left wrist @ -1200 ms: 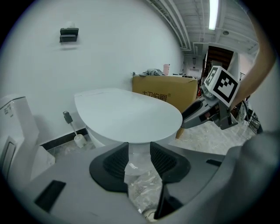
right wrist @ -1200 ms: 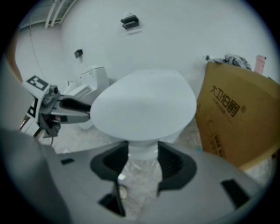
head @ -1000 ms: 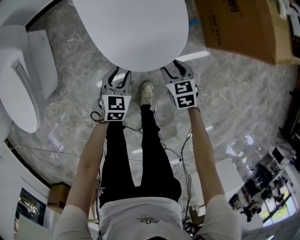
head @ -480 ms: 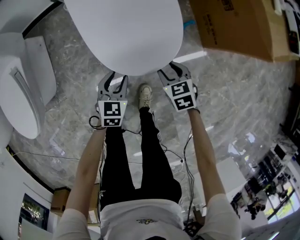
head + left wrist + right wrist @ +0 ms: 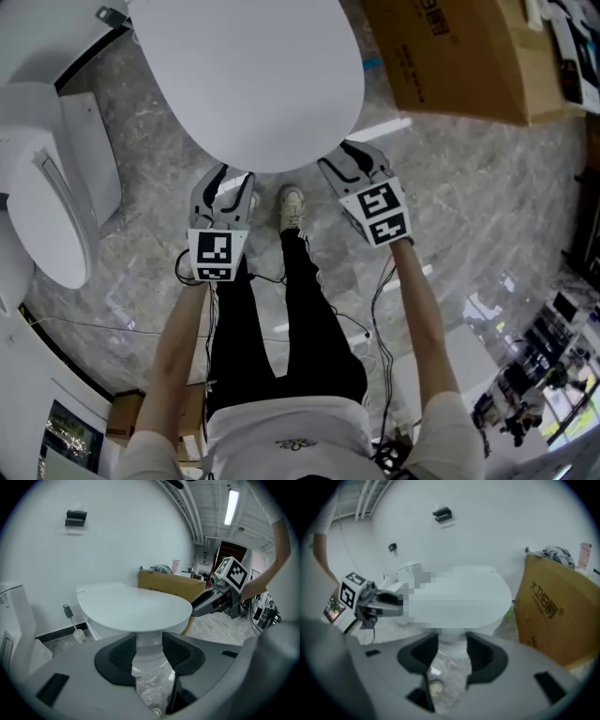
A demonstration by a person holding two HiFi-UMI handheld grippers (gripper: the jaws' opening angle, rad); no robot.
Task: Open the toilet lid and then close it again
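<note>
Lid: down, front rim over both grippers.
Left gripper: jaws spread, just opened wider, nothing pinched.
Right gripper: spread, empty.
Handling: probably stiff, light, slick; lift under front rim.

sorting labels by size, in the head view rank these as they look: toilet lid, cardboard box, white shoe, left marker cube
toilet lid
cardboard box, partly cropped
left marker cube and white shoe: close, cube nearer camera, unranked
</note>
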